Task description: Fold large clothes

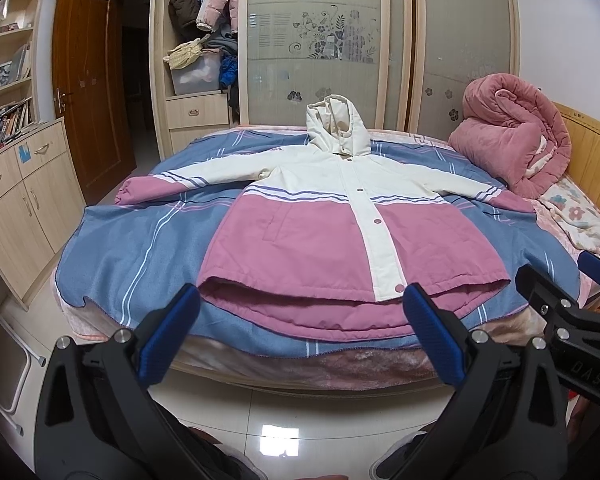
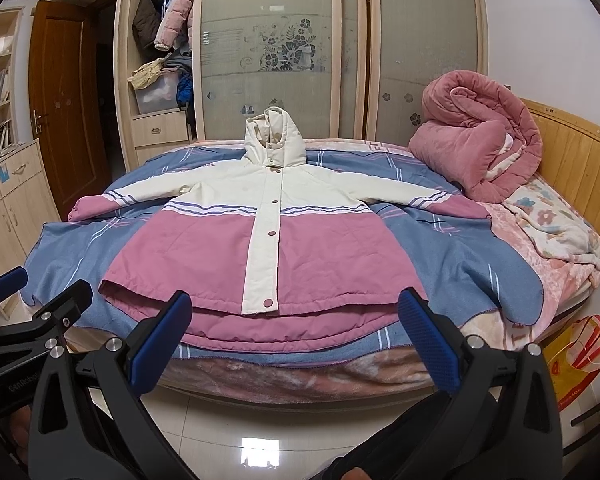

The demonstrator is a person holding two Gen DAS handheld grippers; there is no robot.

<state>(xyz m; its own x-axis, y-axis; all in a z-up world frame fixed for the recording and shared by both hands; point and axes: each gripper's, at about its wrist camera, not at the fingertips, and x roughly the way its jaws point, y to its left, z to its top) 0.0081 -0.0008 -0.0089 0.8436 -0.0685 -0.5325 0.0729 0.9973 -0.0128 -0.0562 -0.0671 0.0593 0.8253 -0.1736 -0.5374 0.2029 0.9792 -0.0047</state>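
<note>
A large hooded jacket [image 1: 320, 236], cream on top and pink below, lies flat and face up on the bed with both sleeves spread and the hood toward the wardrobe. It also shows in the right wrist view [image 2: 204, 256]. My left gripper [image 1: 300, 300] is open and empty, held just short of the jacket's hem at the bed's near edge. My right gripper [image 2: 294, 308] is open and empty, beside the left one, also in front of the hem. The right gripper shows at the right edge of the left wrist view [image 1: 572, 300]; the left gripper shows at the left edge of the right wrist view [image 2: 32, 300].
The jacket lies on a blue striped blanket [image 1: 132, 248] on the bed. A rolled pink quilt [image 1: 512, 136] sits at the far right by the wooden headboard [image 2: 572, 152]. A wardrobe [image 1: 320, 40] stands behind, cabinets [image 1: 24, 200] and a door at left. Glossy floor tiles [image 1: 280, 432] lie below.
</note>
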